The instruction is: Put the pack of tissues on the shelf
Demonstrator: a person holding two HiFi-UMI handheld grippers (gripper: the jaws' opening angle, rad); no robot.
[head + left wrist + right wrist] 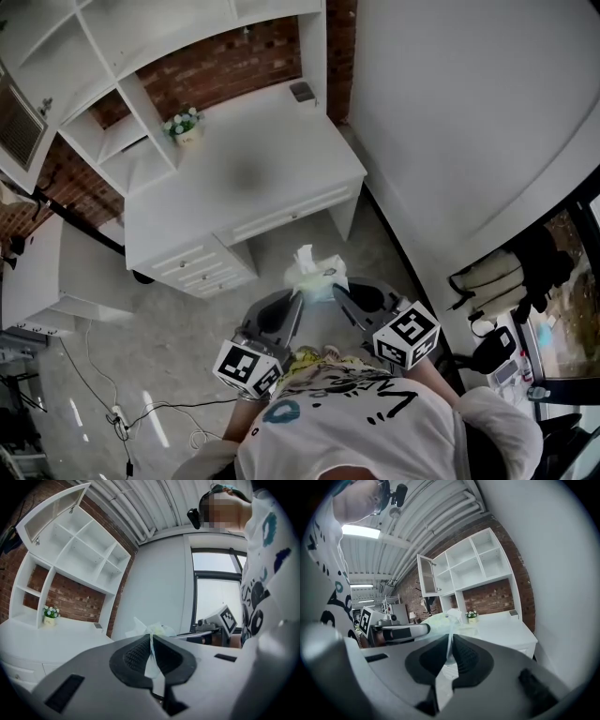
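The pack of tissues (316, 277), pale green with a white tissue sticking out of its top, hangs in the air in front of the white desk (244, 173). My left gripper (297, 299) pinches its left edge and my right gripper (337, 292) its right edge. In the left gripper view the left gripper (151, 640) is shut on the thin wrapper of the pack (151, 629). In the right gripper view the right gripper (450, 642) is shut on the wrapper, with the pack (440, 619) just beyond. The white shelf unit (103, 66) stands on the desk's left.
A small pot of flowers (184, 125) sits on the desk by the shelf unit, and a small dark object (302, 91) at the desk's far corner. A white wall (469, 122) runs along the right. Cables (122, 412) lie on the floor at the left.
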